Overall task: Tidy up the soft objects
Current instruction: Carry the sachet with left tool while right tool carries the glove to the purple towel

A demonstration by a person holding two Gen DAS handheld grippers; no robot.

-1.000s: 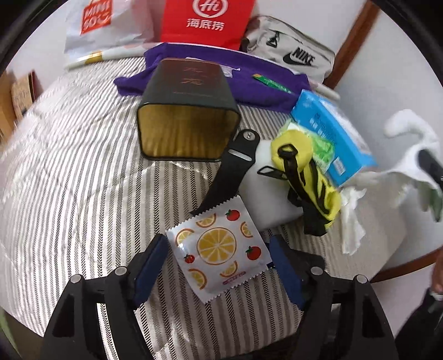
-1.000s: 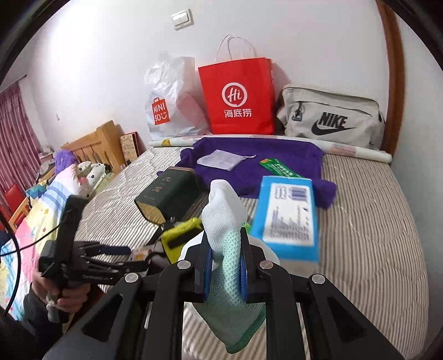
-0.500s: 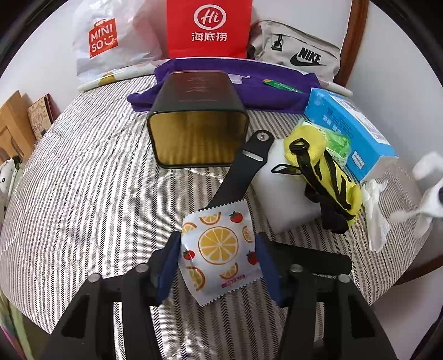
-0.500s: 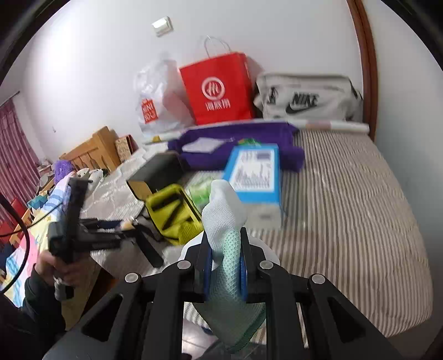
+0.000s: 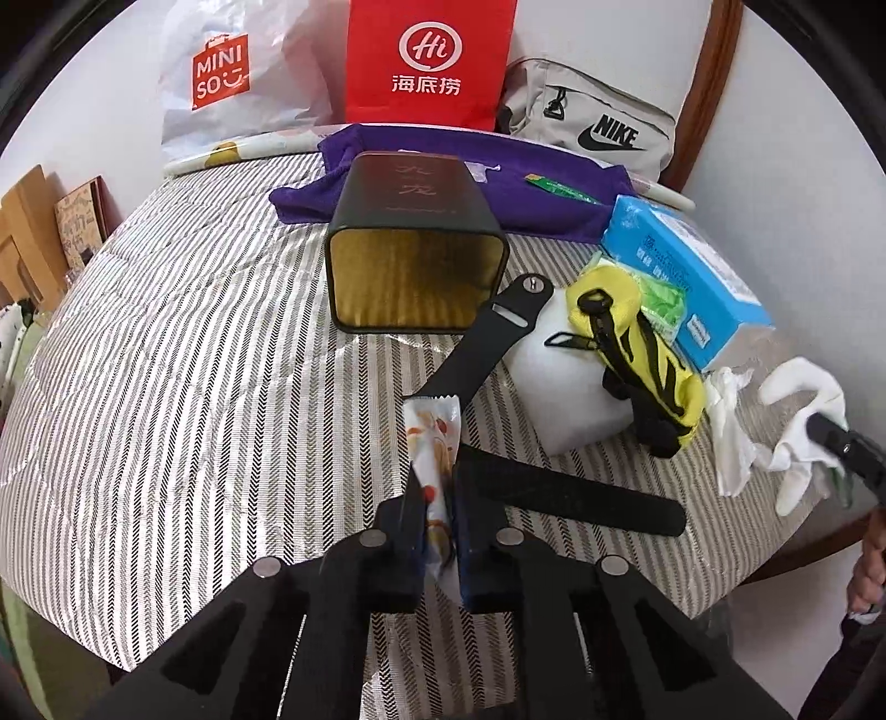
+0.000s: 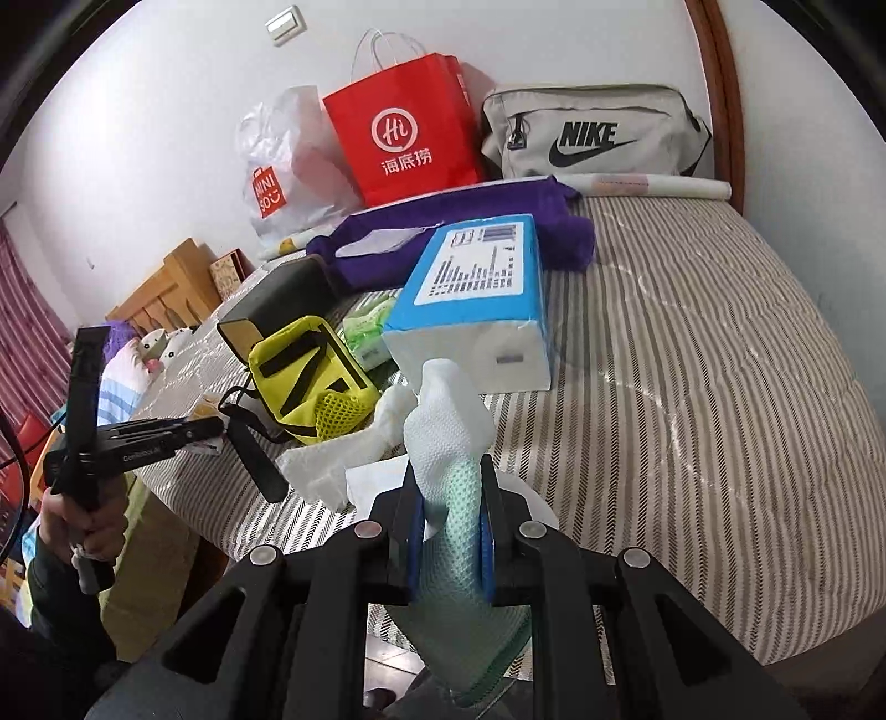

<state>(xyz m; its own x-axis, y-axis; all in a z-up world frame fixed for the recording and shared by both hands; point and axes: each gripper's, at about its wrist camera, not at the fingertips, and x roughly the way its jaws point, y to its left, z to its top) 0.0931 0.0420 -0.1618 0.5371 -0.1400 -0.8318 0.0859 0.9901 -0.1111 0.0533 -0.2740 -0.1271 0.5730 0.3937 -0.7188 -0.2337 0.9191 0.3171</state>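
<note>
My left gripper [image 5: 440,518] has just clamped the fruit-printed white sachet [image 5: 434,443], the open black square tin [image 5: 415,260] straight ahead; right gripper [image 6: 451,531] clenches the white-and-green mesh cloth [image 6: 448,443].

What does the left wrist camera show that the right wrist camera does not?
Only the left wrist view shows the fruit-print packet pinched in the left tongs, and the long black strap. Only the right wrist view shows the wall switch and the wooden headboard. Both show the red bag, yellow pouch, blue tissue pack and the white-green sock in the right tongs.
</note>
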